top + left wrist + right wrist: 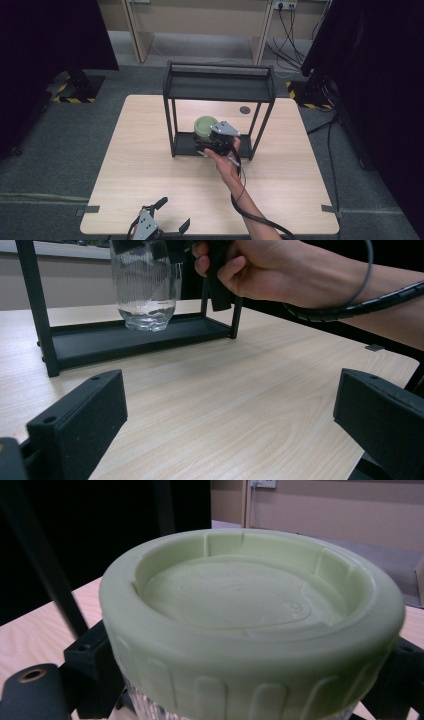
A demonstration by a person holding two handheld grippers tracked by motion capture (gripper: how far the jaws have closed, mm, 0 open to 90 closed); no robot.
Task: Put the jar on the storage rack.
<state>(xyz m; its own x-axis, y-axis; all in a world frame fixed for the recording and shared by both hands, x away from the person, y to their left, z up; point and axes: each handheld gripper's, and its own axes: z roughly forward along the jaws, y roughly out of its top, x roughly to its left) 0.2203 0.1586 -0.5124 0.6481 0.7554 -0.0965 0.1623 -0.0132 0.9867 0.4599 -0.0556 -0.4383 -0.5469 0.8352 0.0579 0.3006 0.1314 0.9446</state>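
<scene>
The glass jar (205,134) is clamped below its lid by the right hand-held gripper (216,145) for steady setting on the rack's lower shelf (186,145); the left hand-held gripper (162,220) is kept released at the bench's near edge

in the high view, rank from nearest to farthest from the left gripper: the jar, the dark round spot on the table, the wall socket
From the left gripper, at the table's near edge:
1. Jar, on the black rack's bottom shelf, mid-table.
2. Dark round spot, behind the rack toward the table's far edge.
3. Wall socket, on the far wall, upper right.
</scene>
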